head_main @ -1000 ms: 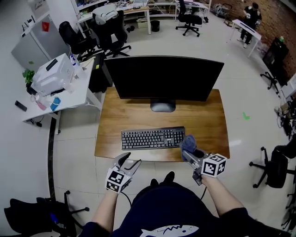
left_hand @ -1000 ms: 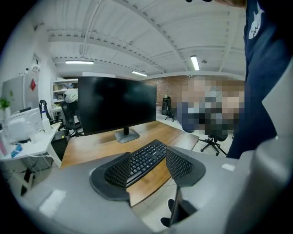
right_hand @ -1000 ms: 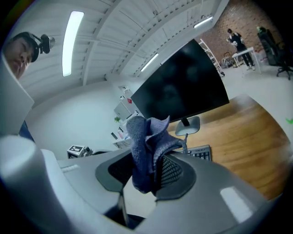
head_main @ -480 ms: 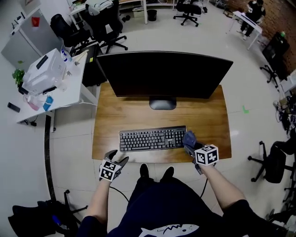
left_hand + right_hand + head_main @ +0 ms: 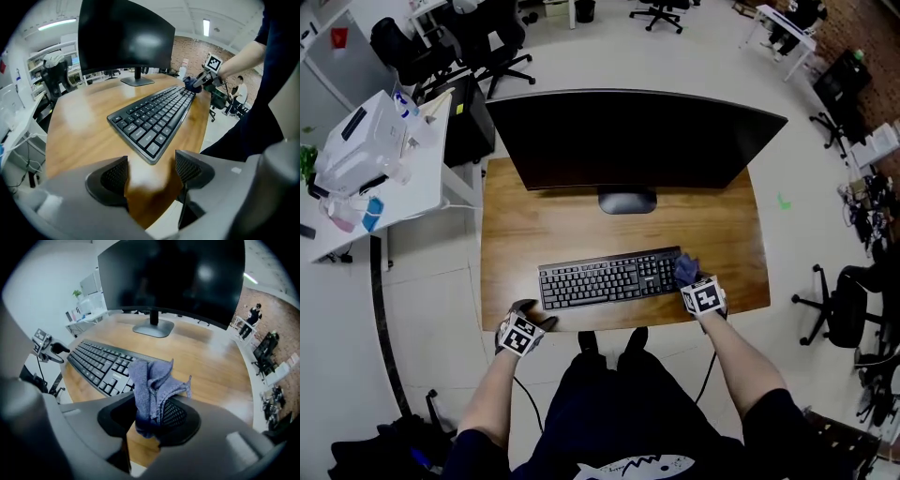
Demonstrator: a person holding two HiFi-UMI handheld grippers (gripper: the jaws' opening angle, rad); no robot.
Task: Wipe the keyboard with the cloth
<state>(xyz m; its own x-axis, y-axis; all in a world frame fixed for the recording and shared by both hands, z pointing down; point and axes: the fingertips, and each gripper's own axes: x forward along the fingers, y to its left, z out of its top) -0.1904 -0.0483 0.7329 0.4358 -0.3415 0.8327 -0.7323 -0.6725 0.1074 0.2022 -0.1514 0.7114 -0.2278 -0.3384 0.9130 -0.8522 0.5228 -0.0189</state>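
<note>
A black keyboard (image 5: 609, 278) lies near the front of the wooden desk (image 5: 534, 234), in front of the monitor. My right gripper (image 5: 687, 274) is shut on a crumpled blue cloth (image 5: 152, 387), held just over the keyboard's right end (image 5: 112, 373). The same cloth (image 5: 685, 269) shows at that end in the head view. My left gripper (image 5: 534, 319) hovers at the desk's front edge, left of the keyboard (image 5: 152, 119). It stands open with only bare desk between its fingers (image 5: 110, 178). The right gripper (image 5: 199, 83) with the cloth shows far off in the left gripper view.
A large dark monitor (image 5: 628, 141) on a round foot (image 5: 626, 200) stands behind the keyboard. A white side table (image 5: 366, 178) with a printer is at the left. Office chairs (image 5: 839, 309) stand on the floor at the right and far back.
Both grippers have moved forward onto the desk. The right one carried the cloth to the keyboard's right end; the left one came up to the front edge.
</note>
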